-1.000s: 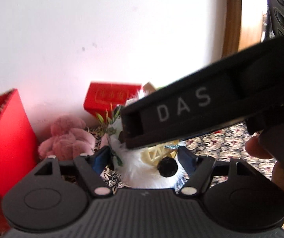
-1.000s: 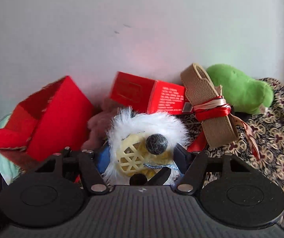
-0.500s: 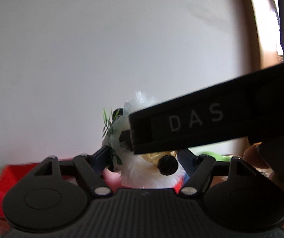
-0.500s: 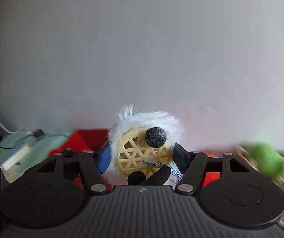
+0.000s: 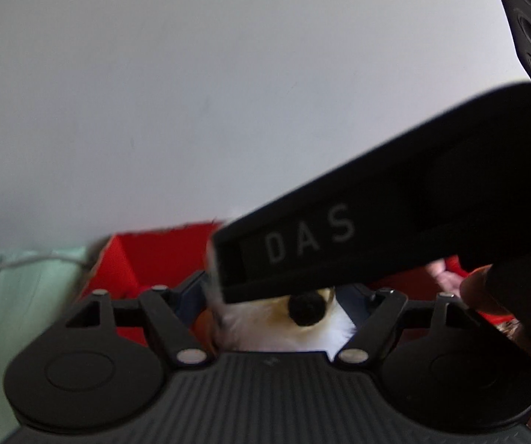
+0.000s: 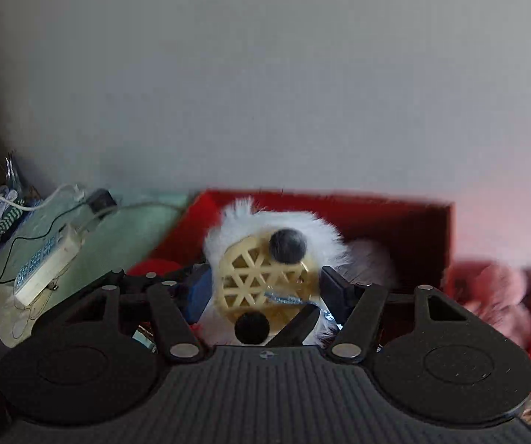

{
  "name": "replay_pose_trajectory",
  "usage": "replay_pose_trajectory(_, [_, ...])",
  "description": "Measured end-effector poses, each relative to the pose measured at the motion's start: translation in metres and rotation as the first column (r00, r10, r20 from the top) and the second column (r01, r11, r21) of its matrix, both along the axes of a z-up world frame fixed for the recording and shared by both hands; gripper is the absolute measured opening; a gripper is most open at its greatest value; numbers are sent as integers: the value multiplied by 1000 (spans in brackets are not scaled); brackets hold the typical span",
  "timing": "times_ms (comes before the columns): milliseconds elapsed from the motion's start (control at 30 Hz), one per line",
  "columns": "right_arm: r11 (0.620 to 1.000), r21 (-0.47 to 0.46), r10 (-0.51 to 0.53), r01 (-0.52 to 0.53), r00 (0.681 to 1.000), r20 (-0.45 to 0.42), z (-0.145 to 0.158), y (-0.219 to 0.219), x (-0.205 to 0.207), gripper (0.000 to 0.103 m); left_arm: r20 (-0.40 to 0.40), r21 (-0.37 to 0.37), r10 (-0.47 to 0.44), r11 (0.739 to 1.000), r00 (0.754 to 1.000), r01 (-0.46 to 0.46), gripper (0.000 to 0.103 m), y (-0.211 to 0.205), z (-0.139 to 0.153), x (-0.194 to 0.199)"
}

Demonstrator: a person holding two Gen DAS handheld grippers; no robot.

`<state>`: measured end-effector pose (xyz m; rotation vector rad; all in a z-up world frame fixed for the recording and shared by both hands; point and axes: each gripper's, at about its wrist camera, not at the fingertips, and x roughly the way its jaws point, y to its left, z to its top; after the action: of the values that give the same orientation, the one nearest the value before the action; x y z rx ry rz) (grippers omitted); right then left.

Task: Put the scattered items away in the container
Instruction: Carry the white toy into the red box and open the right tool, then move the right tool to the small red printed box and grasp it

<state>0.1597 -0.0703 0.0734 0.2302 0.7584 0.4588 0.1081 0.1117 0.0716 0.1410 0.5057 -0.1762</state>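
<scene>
I have both claws, left [image 5: 273,310] easing wider, right [image 6: 261,288] tightening, gripping the fluffy toy [image 6: 265,259] above the red box [image 6: 395,214]; I'd lower it well inside before letting go.

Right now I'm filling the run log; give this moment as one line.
left gripper: opening, fluffy white toy between fingers | right gripper: closing on same toy | red container: just behind toy
</scene>
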Motion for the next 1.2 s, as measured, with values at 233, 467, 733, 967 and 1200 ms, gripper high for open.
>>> replay_pose_trajectory(233, [999,-46,7,-9,999,-48,-15,18,10,53,-66,-5,69,998,995,-70,86,31,-14,20])
replay_pose_trajectory(467, [998,-62,-30,29,999,-11,-7,22,-4,65,-61,4,123,992,991,-123,89,47,-7,15])
replay_pose_trajectory(733, [998,-41,-55,56,998,28,8,4,-24,68,-30,56,181,982,983,-179,90,45,8,0])
replay_pose_trajectory(967, [993,-35,-112,115,992,59,15,-27,-46,69,25,79,138,987,990,-139,95,-22,2,-9])
replay_pose_trajectory(1200, [978,-45,-202,206,977,74,17,-76,-68,70,40,89,38,995,998,-42,96,-81,25,-38])
